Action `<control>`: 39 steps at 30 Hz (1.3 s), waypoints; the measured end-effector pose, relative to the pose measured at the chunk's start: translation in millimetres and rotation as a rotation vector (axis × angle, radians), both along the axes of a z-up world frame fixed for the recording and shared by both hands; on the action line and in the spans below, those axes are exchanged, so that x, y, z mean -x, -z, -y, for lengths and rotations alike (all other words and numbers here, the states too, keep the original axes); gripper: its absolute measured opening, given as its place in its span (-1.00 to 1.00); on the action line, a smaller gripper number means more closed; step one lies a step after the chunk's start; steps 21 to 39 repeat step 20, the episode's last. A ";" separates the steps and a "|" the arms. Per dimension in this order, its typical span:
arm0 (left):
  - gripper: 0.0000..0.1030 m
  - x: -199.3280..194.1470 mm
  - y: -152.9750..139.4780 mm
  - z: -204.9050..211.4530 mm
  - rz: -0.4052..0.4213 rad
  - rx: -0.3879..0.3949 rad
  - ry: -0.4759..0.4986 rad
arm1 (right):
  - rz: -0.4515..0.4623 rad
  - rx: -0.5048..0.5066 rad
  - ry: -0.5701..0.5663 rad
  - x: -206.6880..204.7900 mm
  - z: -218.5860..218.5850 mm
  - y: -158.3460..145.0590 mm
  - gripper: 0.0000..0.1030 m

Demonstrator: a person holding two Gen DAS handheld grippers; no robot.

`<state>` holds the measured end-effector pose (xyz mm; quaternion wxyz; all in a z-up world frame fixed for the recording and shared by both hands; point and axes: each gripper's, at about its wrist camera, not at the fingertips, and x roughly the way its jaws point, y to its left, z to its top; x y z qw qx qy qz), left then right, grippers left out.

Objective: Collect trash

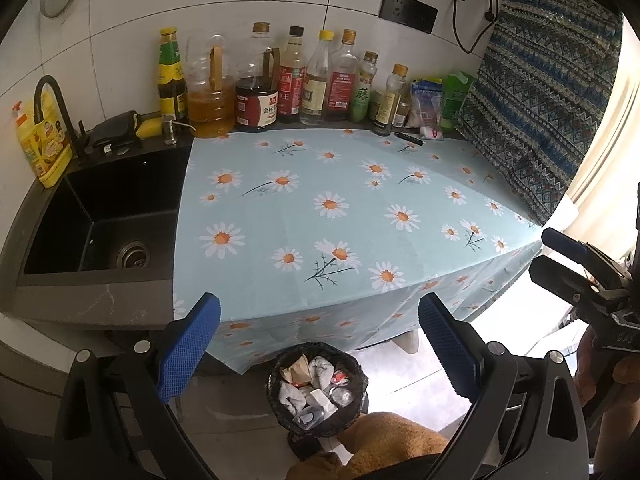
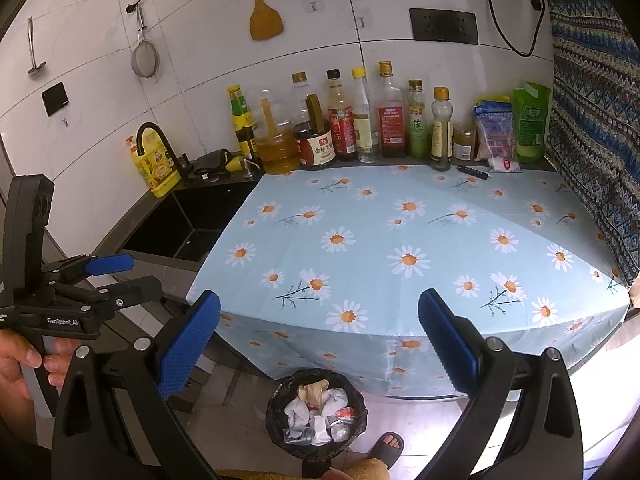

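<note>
Trash bin (image 1: 318,390), one only and lined in black, sits low in both my frames, between and below the spread blue jaws of my left gripper (image 1: 319,344) and right gripper (image 2: 319,342), neither touching it. I count crumpled paper and wrappers (image 2: 318,412) inside, number unclear, and nine bottles (image 2: 362,118) along the wall.

Left gripper (image 1: 319,344) and right gripper (image 2: 319,344) are both held level, side by side, jaws spread wide.

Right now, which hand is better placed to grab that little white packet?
Probably right: the white packet lies back-right by the patterned cloth; the right tongs, open, are on that side, the left tongs nearer the sink.
</note>
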<state>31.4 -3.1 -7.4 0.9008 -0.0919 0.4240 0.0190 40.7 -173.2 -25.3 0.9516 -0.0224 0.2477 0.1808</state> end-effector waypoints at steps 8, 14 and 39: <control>0.87 -1.1 0.9 -2.9 0.002 -0.002 0.004 | 0.008 0.005 0.001 -1.2 -2.6 -1.5 0.91; 0.87 -2.7 0.7 -4.9 -0.001 0.008 0.011 | 0.011 0.007 0.007 -2.9 -4.7 -5.8 0.91; 0.87 -3.1 1.4 -8.2 -0.007 0.014 0.020 | 0.009 0.019 0.020 -3.8 -8.5 -7.4 0.91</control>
